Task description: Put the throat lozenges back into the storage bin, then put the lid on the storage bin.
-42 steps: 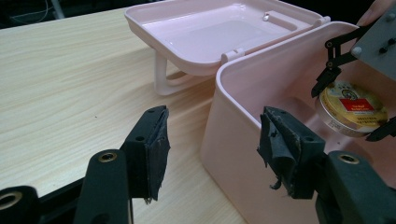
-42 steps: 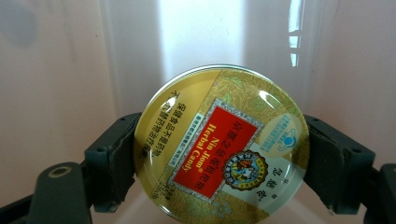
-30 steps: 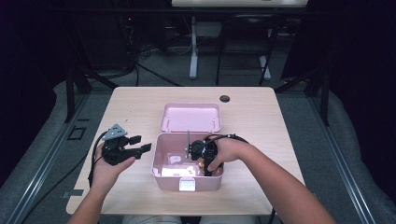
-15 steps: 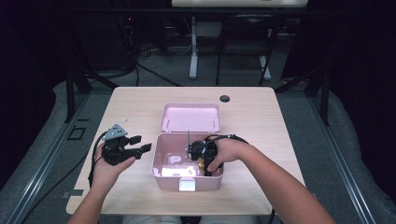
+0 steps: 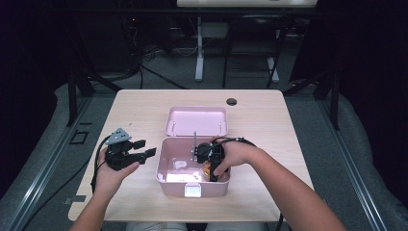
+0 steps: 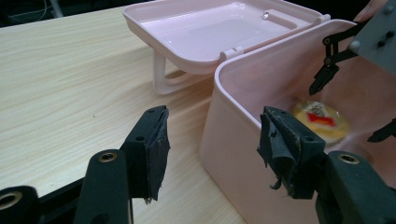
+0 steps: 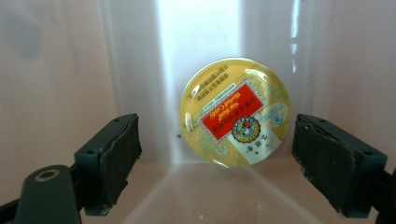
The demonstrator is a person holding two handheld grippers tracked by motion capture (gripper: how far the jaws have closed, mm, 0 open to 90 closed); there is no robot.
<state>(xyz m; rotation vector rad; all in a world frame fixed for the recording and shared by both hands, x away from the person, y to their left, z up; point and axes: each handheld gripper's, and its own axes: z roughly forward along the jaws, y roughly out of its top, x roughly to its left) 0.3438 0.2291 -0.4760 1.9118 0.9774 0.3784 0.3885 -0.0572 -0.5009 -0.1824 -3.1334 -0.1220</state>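
A pink box [image 5: 173, 185] stands open on the table, its lid [image 5: 196, 121] lying flat behind it. In the box's right corner lies a round yellow tin [image 7: 236, 112] with a red label, also seen as the tin [image 6: 320, 120] in the left gripper view. My right gripper [image 7: 217, 154] reaches down into the box [image 7: 56, 70]. Its jaws have just been opening; the tin sits between them and the pads do not press on it. My left gripper [image 5: 148, 147] is held open just left of the box, with the box's near corner [image 6: 233, 140] in front of its right jaw.
The wooden table [image 5: 134, 110] has bare room left, right and behind the box. A dark cable hole [image 5: 232, 101] sits near the far edge. Both forearms come in from the near edge. Dark floor, cables and stands lie beyond the table.
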